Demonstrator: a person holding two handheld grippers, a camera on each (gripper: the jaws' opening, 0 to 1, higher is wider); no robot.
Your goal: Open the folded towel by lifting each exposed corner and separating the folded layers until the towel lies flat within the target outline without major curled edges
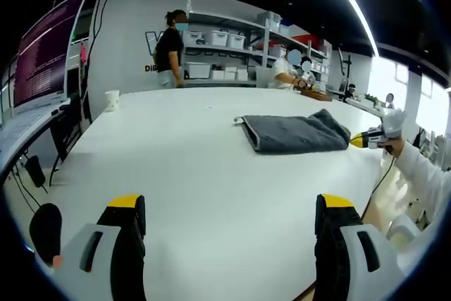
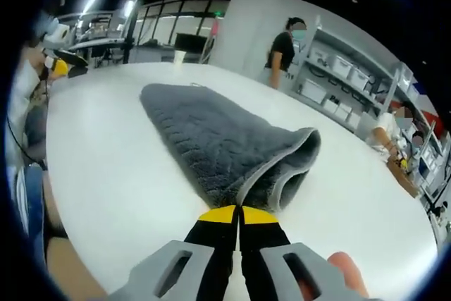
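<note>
Grey towel (image 2: pixel 211 142) of nubby terry cloth (paler hem); table (image 2: pixel 113 167) smooth, matt white

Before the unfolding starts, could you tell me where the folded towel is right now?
The grey towel lies on the white table, right of centre in the left gripper view; in the right gripper view, its folded edge sits just ahead of the right gripper.

The towel (image 1: pixel 292 134) lies on the table (image 1: pixel 176 174) well ahead of the left gripper (image 1: pixel 231 209), the right gripper (image 2: pixel 238 213) just before the towel's near folded end, a cup (image 1: pixel 112 100) at the table's far left edge, shelves (image 1: pixel 225 54) behind.
</note>
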